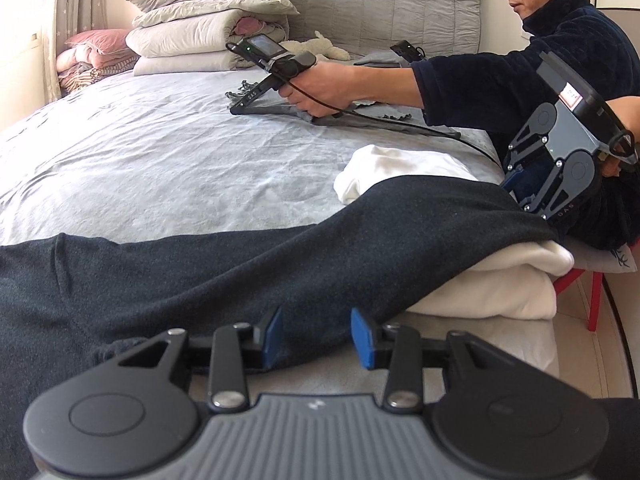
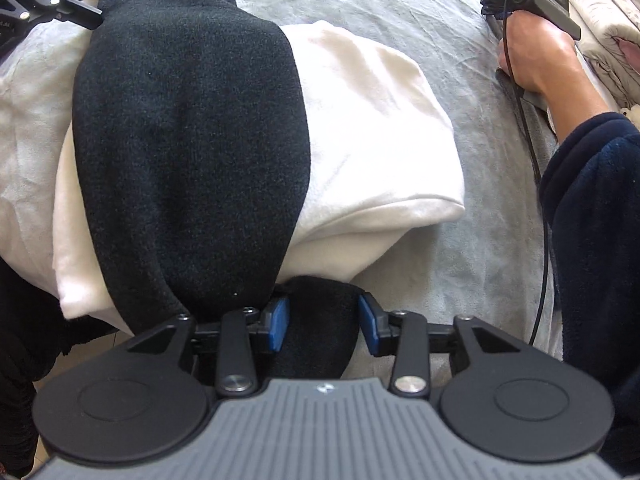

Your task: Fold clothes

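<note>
Left wrist view: my left gripper (image 1: 316, 338), blue pads spread, a fold of the dark garment (image 1: 240, 264) lying between them with a gap at each pad, so nothing is pinched

Item one, dark garment: charcoal knit, matte, finely flecked, soft and heavy-looking. It runs as a long band from my left gripper across the white stack to my right gripper (image 2: 323, 326); its long axis joins the two grippers. In the right wrist view the band narrows toward me and ends in a rounded lobe just between the blue pads (image 2: 280, 322), which also stand apart and do not press it. Each end of the cloth lies straight ahead of its own jaws, close in; neither hand is clearly the nearer, so I judge that a re-grip at either end needs only a short reach forward and a squeeze

Item two, white folded cloth (image 2: 372, 120): fleecy, thick, rounded at its folded edge, several layers, lying under the middle of the dark band and raising it into a hump

Item three, bed sheet (image 1: 160, 168): pale grey, lightly creased, flat, bearing everything

Item four, another person (image 1: 580, 52) in a dark plush robe, seated at the bed's edge, working a grey garment (image 1: 344, 110) farther up the bed with a similar hand-held gripper (image 1: 272, 64), well apart from my cloth

Item five, stacked quilts and pillows (image 1: 200, 32) at the headboard
</note>
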The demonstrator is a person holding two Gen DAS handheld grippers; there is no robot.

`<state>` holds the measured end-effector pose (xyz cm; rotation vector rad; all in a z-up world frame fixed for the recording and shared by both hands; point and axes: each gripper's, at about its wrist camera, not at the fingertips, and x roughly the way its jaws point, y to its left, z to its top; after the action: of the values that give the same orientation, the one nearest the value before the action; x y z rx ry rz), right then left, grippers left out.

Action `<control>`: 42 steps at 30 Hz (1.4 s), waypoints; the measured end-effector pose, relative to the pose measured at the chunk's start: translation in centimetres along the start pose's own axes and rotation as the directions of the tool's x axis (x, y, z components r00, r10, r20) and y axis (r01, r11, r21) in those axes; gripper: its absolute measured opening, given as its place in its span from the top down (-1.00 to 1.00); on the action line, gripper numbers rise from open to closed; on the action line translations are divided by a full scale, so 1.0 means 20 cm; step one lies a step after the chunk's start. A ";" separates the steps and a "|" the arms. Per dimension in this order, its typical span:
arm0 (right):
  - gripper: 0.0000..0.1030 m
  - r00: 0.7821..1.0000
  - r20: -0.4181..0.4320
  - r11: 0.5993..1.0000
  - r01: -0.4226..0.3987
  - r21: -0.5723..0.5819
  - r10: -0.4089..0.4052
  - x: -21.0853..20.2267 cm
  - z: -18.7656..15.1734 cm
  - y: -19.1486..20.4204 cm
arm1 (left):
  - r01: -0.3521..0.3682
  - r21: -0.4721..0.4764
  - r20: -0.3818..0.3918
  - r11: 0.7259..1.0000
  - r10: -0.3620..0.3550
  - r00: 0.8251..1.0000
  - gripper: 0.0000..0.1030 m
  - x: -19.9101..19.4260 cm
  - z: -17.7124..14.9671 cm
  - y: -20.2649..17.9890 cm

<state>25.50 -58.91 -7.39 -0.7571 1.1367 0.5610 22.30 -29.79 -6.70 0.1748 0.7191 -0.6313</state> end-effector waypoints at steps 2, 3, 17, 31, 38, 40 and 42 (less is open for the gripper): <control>0.88 1.000 -0.006 0.999 0.028 -0.015 -0.028 -0.02 -0.02 0.01 | -0.002 -0.007 -0.002 1.000 0.002 1.000 0.25 0.01 0.00 0.00; 0.89 0.999 -0.010 0.998 0.053 -0.023 -0.053 -0.03 -0.02 0.01 | -0.004 -0.005 -0.002 1.000 0.004 1.000 0.25 0.00 0.00 0.00; 0.00 0.981 0.036 0.976 0.187 0.110 -0.192 -0.31 -0.08 -0.01 | -0.044 -0.015 -0.014 0.999 0.044 0.999 -0.04 -0.12 -0.07 -0.05; -0.18 0.941 0.334 0.998 -0.068 0.020 0.057 -0.49 0.24 0.52 | -0.335 -0.243 -0.061 0.910 0.330 0.942 -0.38 -0.71 -0.54 0.20; -0.18 0.918 0.340 0.978 -0.198 -0.060 0.206 -0.40 0.41 0.88 | -0.479 -0.388 -0.142 0.787 0.463 0.875 -0.39 -1.08 -0.84 0.40; -0.18 0.910 0.333 0.969 -0.237 -0.072 0.247 -0.38 0.46 0.98 | -0.512 -0.420 -0.162 0.749 0.494 0.854 -0.39 -1.18 -0.92 0.45; -0.18 0.897 0.331 0.956 -0.288 -0.064 0.292 -0.37 0.50 1.06 | -0.553 -0.459 -0.192 0.696 0.530 0.826 -0.39 -1.30 -1.00 0.52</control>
<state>13.33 -37.80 -3.37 -0.4781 0.9288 0.9152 2.29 -1.82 -5.13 -0.0840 0.8042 0.1460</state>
